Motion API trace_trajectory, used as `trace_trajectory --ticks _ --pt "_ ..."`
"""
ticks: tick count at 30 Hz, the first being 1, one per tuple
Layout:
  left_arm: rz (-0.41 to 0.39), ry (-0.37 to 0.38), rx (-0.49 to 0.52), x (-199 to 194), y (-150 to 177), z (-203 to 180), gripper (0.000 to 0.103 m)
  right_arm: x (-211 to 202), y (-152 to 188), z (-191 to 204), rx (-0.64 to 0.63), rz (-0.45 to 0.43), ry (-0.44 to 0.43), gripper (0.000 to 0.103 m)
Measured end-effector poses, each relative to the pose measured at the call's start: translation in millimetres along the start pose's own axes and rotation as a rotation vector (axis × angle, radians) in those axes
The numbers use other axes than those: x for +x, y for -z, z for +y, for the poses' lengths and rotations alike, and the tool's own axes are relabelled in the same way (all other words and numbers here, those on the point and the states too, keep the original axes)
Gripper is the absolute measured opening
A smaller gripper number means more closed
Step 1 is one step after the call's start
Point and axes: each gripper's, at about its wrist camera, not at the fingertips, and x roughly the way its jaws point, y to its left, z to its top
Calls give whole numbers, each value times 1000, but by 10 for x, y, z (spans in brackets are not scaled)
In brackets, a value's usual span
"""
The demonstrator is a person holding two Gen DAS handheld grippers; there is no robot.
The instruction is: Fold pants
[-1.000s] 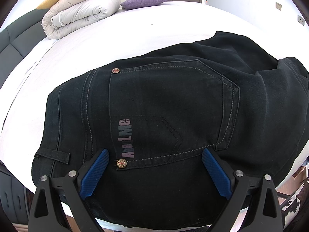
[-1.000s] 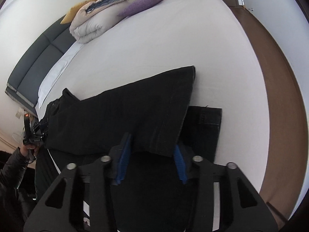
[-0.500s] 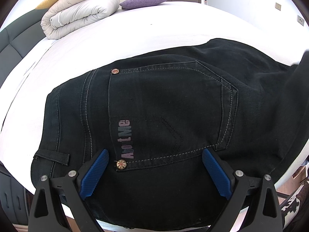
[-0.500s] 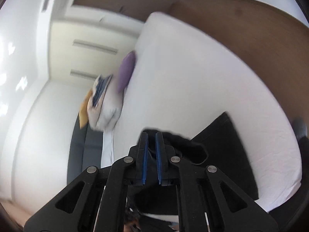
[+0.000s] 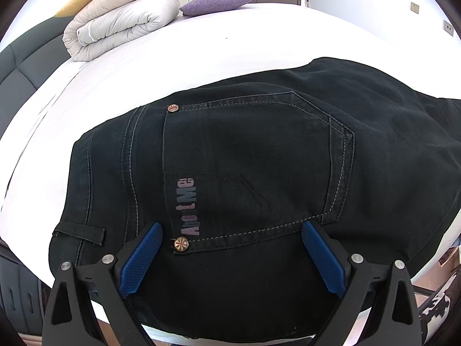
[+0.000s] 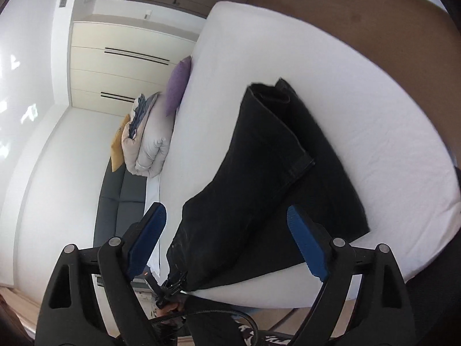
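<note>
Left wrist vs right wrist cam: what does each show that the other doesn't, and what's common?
Left wrist only: back pocket with printed lettering, two rivets, belt loop, left gripper open above the waistband end.
Right wrist only: pant legs doubled over, hems up the bed, right gripper open, nothing between its pads.
Both: black pants, white bed, rolled duvet, purple pillow.

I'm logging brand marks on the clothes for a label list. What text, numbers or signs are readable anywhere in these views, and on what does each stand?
"AboutMe": printed lettering, partly faded so the middle letters are unsure, running along the edge of the back pocket of the black pants.
Rivets at the pocket corners: a star-like mark, no readable letters.
Right wrist view: no readable text.
</note>
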Motion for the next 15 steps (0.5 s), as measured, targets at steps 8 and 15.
trace_trajectory --ticks 8,15 --pt "-2 2 0 8 24 -1 100 267 -68 -379 78 -113 7 70" --pt "-3 0 -1 6 24 14 100 323 -246 -531 203 -174 -35 69"
